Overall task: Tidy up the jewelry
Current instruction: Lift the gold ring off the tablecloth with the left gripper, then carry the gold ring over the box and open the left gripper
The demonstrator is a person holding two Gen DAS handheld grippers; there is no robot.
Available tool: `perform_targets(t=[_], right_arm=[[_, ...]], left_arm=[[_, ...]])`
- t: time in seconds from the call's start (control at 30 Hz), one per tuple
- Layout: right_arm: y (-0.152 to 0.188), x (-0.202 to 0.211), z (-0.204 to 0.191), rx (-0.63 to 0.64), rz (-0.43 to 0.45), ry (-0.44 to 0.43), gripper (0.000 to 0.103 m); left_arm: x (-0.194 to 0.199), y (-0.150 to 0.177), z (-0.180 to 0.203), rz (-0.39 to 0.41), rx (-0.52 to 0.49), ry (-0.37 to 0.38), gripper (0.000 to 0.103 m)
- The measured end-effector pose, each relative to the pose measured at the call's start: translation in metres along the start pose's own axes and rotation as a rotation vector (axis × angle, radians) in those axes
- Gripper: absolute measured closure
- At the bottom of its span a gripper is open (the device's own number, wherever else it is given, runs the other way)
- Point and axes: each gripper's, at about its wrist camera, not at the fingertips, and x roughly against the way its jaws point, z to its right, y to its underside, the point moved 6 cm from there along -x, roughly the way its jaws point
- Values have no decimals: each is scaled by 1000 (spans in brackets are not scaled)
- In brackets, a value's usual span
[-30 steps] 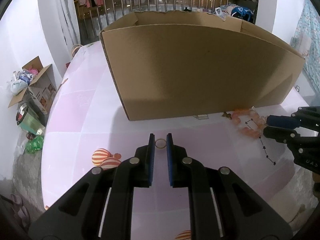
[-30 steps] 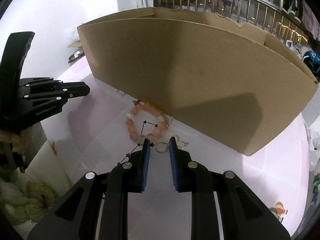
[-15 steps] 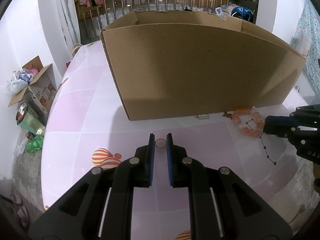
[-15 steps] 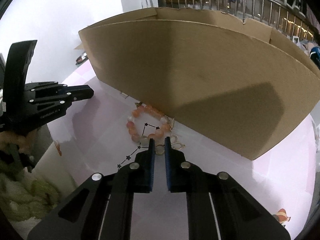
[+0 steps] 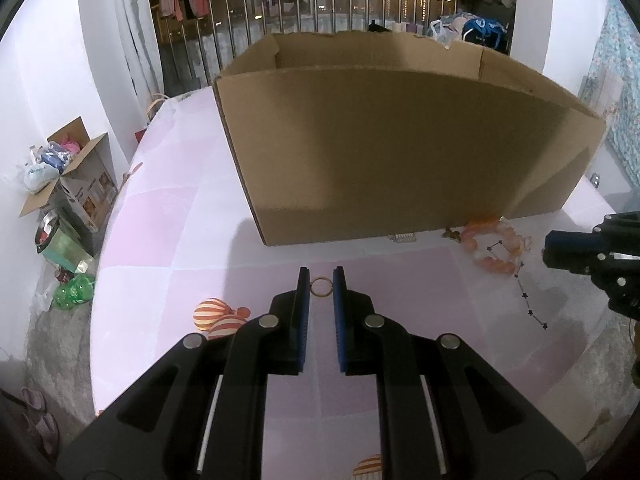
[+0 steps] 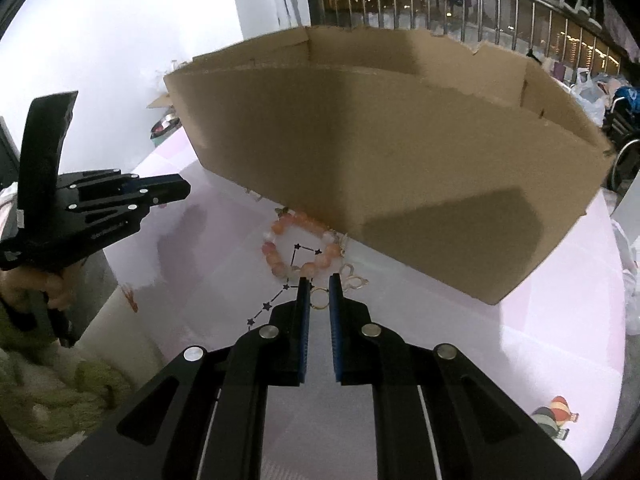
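Holding a small gold ring (image 5: 321,287) pinched in the left tool (image 5: 321,280) and another ring (image 6: 319,298) in the right tool (image 6: 319,286), both just above the table (image 5: 168,240), we judge the next move is lifting them over the cardboard box (image 5: 400,152) wall.

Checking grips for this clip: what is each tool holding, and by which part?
Each holds a small gold ring pinched across its rim: left tool on one ring, right tool on another ring.
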Motion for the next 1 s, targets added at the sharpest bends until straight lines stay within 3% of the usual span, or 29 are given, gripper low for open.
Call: perform_targets(t=[0.33,0.63,0.8,1.0], right_arm=[[-31,48,-9,11,134,-10,93],[-102,87,-6,27,314,-18,93],[-133,69,7,26,298,21,93],[-148,21,34,-17,135,66,93]], left_arm=[[48,-25,0,113,-7,15,93],[100,-100,11,305,-44,113,93],[71,-136,31,256,-52,182,93],[8,-162,51,103,-31,250,93]])
